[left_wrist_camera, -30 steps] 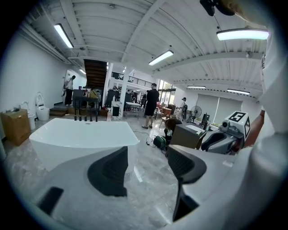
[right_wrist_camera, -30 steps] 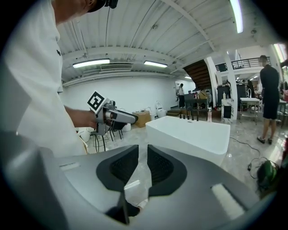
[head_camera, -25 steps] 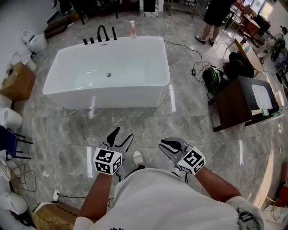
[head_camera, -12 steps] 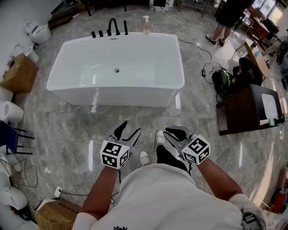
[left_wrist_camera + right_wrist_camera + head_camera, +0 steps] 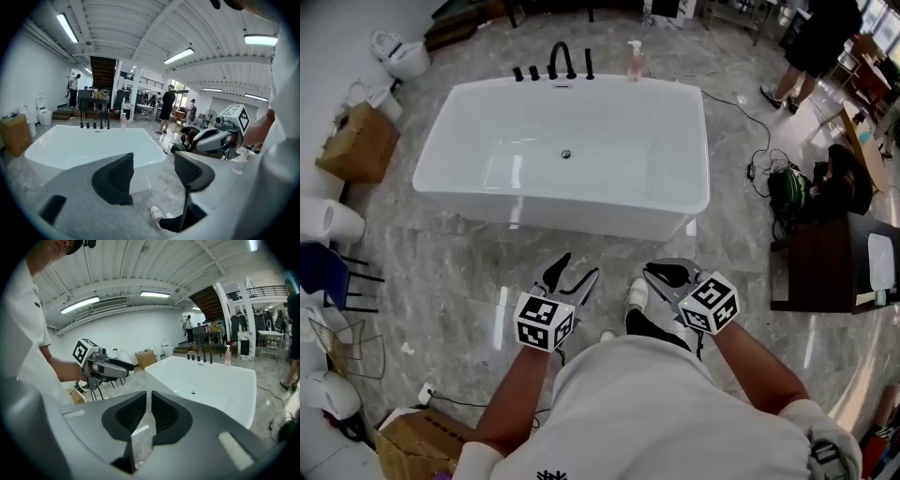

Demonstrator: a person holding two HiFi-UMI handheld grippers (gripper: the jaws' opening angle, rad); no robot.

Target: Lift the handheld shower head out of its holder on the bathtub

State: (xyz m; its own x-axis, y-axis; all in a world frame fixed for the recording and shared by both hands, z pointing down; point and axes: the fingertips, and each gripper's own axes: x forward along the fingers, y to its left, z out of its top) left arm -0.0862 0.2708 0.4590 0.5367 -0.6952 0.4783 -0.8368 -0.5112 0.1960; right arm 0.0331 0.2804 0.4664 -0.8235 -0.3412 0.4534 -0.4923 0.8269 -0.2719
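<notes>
The white bathtub [image 5: 581, 202] stands ahead on the marble floor. On its far rim are black taps and a curved spout [image 5: 561, 58]. To their right the slim black handheld shower head [image 5: 588, 64] is upright in its holder, small in the left gripper view [image 5: 108, 123] and the right gripper view [image 5: 211, 357]. My left gripper [image 5: 572, 275] is held open and empty, well short of the tub [image 5: 93, 147]. Beside it, my right gripper [image 5: 664, 275] is shut on nothing, its jaws almost touching [image 5: 149, 401].
A pink soap bottle [image 5: 635, 61] stands on the tub rim right of the taps. A person [image 5: 816, 42] stands at the far right by cables and a bag [image 5: 802, 192] and a dark table [image 5: 830, 267]. Cardboard boxes [image 5: 356, 141], toilets [image 5: 398, 56] and a chair [image 5: 328, 277] line the left.
The tub has come nearer and sits more to the right in the head view as the person walks toward it. Both grippers keep their pose and state.
</notes>
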